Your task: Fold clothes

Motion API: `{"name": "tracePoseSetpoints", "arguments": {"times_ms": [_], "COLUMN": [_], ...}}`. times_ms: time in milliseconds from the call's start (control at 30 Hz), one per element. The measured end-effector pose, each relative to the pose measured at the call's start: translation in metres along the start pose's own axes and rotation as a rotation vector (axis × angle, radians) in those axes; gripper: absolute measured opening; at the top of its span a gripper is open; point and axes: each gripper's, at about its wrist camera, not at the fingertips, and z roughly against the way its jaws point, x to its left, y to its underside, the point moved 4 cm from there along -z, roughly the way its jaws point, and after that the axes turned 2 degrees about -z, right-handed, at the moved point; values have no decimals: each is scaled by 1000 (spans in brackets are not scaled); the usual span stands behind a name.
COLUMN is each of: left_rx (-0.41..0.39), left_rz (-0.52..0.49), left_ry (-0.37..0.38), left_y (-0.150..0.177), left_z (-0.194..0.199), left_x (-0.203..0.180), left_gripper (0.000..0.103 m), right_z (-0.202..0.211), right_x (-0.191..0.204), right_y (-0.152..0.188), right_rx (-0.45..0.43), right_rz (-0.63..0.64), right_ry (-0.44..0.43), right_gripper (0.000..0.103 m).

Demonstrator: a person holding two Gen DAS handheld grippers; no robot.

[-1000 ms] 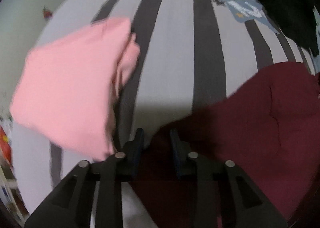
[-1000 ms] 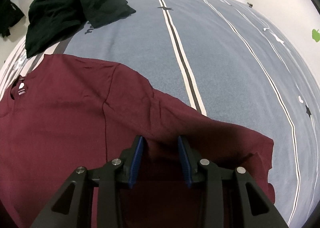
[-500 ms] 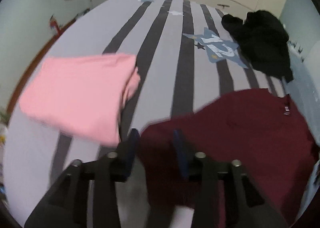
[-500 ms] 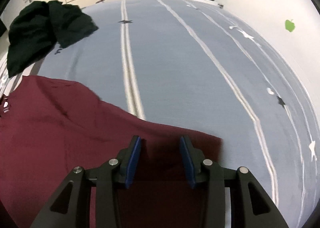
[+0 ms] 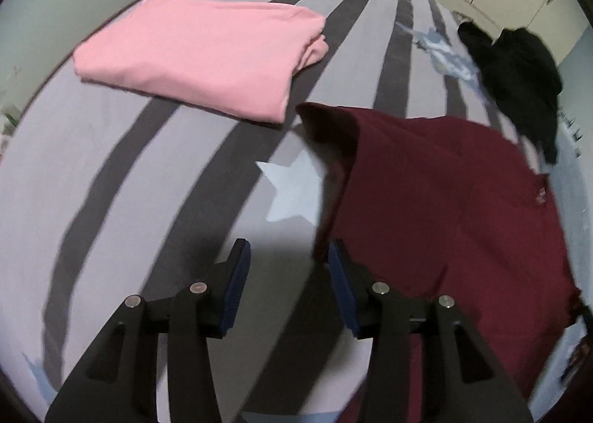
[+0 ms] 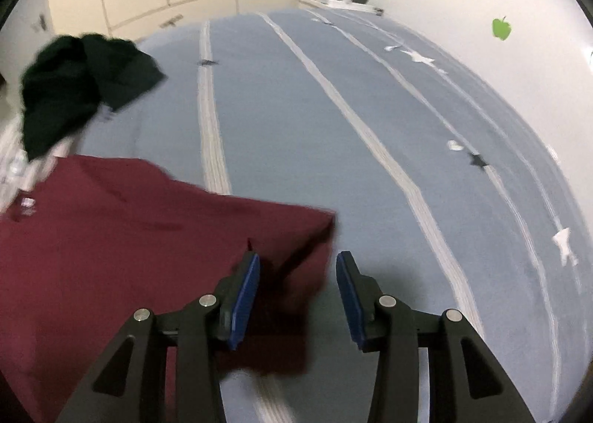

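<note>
The maroon T-shirt (image 5: 463, 200) lies spread on the bed (image 5: 148, 182), and all places here are given from this shirt. In the left wrist view the left gripper (image 5: 287, 256) hangs just beside the near left edge of the shirt. Its jaws are wide apart and hold nothing; the right blue pad almost meets the hem, but I cannot tell if it touches. Between the two pads only the striped sheet shows. A white star print (image 5: 292, 185) on the sheet is just left of the shirt edge. The left sleeve of the shirt (image 5: 330, 122) stands a little raised and folded. Beyond this sleeve, close to it but apart, lies a folded pink garment (image 5: 200, 56). Behind the shirt, near its collar side, there is a crumpled black garment (image 5: 519, 74).

In the right wrist view the right gripper (image 6: 298, 267) is over the near right corner of the shirt (image 6: 129, 237). Its jaws are also apart, and a loose corner of maroon cloth lies between them, not pinched. The black garment (image 6: 78, 85) is far behind the shirt, on the blue part of the sheet (image 6: 296, 126).
</note>
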Motion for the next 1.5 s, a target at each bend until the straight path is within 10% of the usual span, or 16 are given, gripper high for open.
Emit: {"name": "tracePoseSetpoints", "arguments": {"times_ms": [467,600,1233,1500], "left_rx": [26,10,-26,-34], "left_rz": [-48,-87,-86,-74], "left_ry": [0,-10,-46,17], "left_y": [-4,-7,-29,-25], "left_z": [-44,-38,-5,2], "left_x": [-12,-14,-1,-16], "left_gripper": [57,2,0,61], "right_z": [-22,-24,4,22], "right_x": [33,25,29,43], "right_y": [60,62,53,50], "right_rx": [101,98,31,9], "right_rz": [37,30,35,22], "right_ry": [-21,-14,-61,-119], "right_gripper": [42,47,50,52]}}
